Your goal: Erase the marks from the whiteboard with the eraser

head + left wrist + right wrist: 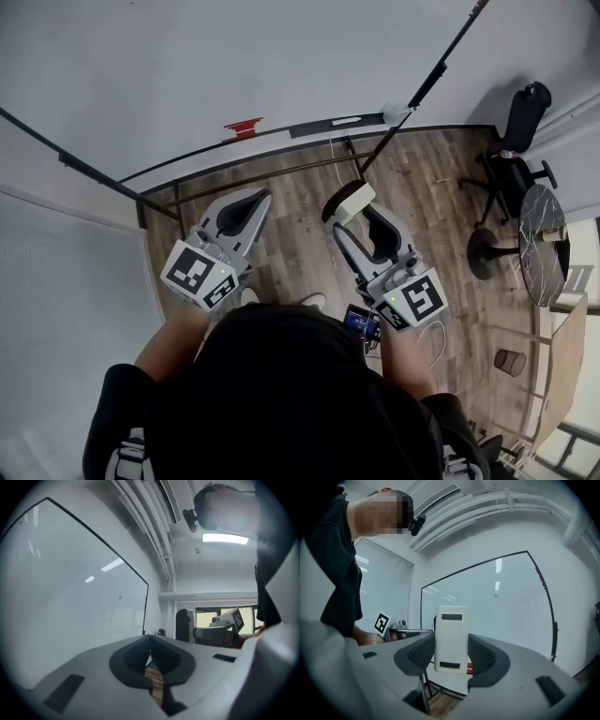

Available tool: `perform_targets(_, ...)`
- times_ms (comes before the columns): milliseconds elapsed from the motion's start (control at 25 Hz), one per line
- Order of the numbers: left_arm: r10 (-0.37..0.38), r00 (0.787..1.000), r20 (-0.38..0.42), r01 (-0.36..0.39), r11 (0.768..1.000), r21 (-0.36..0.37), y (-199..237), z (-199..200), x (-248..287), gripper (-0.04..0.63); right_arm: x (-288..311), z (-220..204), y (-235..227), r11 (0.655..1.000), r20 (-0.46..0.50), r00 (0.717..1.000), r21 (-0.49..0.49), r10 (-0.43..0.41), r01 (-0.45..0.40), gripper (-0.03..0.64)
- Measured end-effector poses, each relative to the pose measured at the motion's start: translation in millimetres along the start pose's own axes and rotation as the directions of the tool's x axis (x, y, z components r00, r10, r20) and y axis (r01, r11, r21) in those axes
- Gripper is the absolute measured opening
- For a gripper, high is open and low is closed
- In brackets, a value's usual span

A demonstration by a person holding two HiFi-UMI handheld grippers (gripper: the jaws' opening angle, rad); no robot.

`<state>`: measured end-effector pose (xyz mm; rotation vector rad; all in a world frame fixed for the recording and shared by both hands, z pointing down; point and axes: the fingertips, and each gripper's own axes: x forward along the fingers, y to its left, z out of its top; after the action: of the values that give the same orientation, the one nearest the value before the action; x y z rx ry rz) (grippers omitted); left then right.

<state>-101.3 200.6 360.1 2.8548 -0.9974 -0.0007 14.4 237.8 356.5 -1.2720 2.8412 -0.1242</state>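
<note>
The whiteboard point(187, 66) stands in front of me in a black frame. One small dark mark point(496, 595) shows on it, also seen as the mark point(120, 597) in the left gripper view. My right gripper point(352, 203) is shut on the white eraser point(451, 639), which stands upright between its pads, short of the board. The eraser point(349, 200) shows cream in the head view. My left gripper point(246, 208) is beside it to the left, its jaws closed together with nothing between them point(152, 660).
A red item point(244, 126) and a dark bar point(323, 125) lie on the board's tray. The board's stand rails point(281, 173) cross the wooden floor under the grippers. A black office chair point(520, 141), a round dark table point(542, 244) and a window blind point(56, 309) flank the spot.
</note>
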Motion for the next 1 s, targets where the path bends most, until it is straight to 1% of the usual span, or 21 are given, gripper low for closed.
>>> perform_targets(80,-0.001,1.000,-0.008,0.001,1.000,-0.006,-12,1,11,0.006,-12,0,-9,1.000,-0.010,1.000,-0.014,0.003,-0.003,0.221)
perform_targets(240,0.005,0.999,-0.032,-0.005,1.000,0.015,-35,0,35,0.006,-36,1,-32,1.000,-0.007,1.000,-0.010,0.010,-0.010,0.221)
perform_targets(520,0.011,0.999,-0.051,-0.010,1.000,0.029,-58,-3,63,0.006,-49,-7,-57,0.999,-0.007,0.999,0.001,0.041,-0.041,0.221)
perform_targets(720,0.023,0.998,-0.060,-0.021,1.000,0.020,-48,-7,82,0.006,-37,-12,-78,0.999,-0.017,0.999,0.013,0.041,-0.041,0.221)
perform_targets(840,0.025,0.999,-0.043,-0.025,1.000,0.002,-34,-5,96,0.006,-21,-12,-93,0.999,-0.026,0.999,0.015,0.040,-0.040,0.221)
perform_targets(1000,0.015,1.000,-0.016,-0.015,1.000,0.019,-6,3,116,0.006,8,-4,-113,0.999,-0.037,0.999,-0.005,0.033,-0.033,0.221)
